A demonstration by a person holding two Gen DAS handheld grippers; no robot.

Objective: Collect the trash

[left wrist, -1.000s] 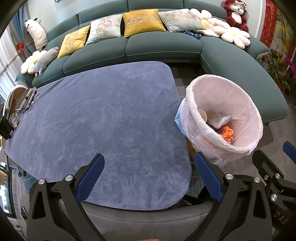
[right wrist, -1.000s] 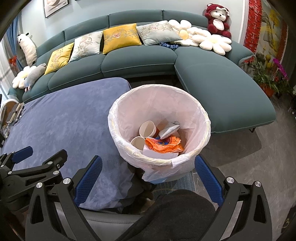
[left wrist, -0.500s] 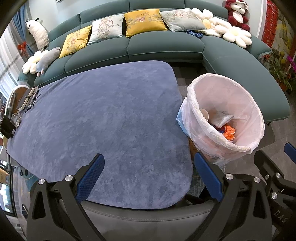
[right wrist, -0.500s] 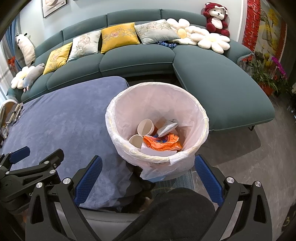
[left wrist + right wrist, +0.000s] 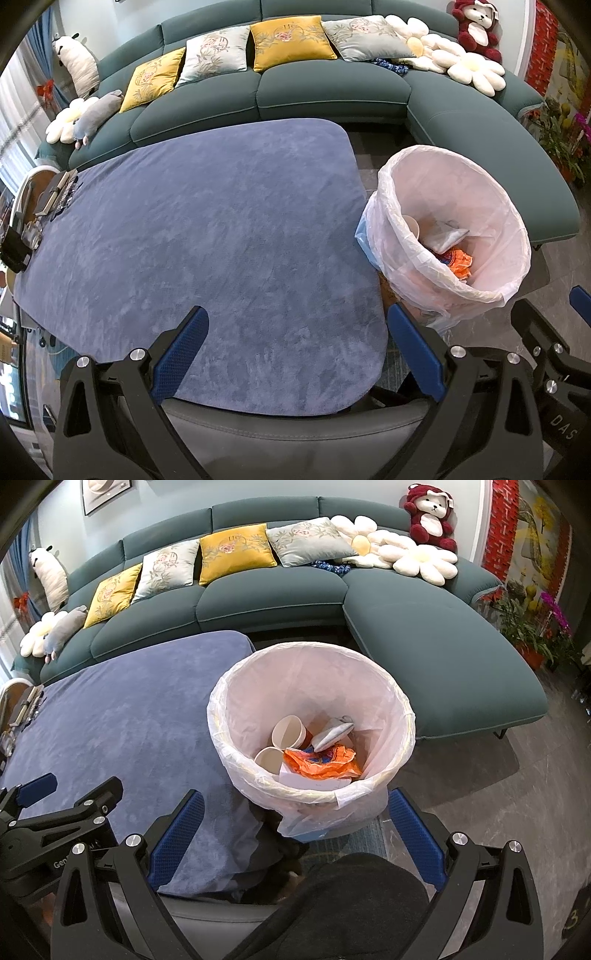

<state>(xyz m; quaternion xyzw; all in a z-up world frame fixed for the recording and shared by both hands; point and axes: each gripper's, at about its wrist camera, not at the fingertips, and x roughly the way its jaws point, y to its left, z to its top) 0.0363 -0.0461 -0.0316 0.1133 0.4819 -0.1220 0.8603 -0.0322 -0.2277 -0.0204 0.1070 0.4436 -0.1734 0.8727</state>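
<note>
Both tongs are spread wide with nothing in them: left gripper [image 5: 295,347] over the near edge of the blue cloth [image 5: 207,236], right gripper [image 5: 295,827] hanging just short of the lined trash bin [image 5: 402,705]. Barely anything's shifted over the last second, just a slight drift. Cups [image 5: 286,733] and an orange wrapper [image 5: 319,762] sit in the bin, so collecting looks basically done. Teal sofa [image 5: 332,83] curves along the far side.

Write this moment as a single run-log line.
left gripper: open, empty | right gripper: open, empty | trash bin: holds cups, orange wrapper | blue cloth: no trash visible
</note>
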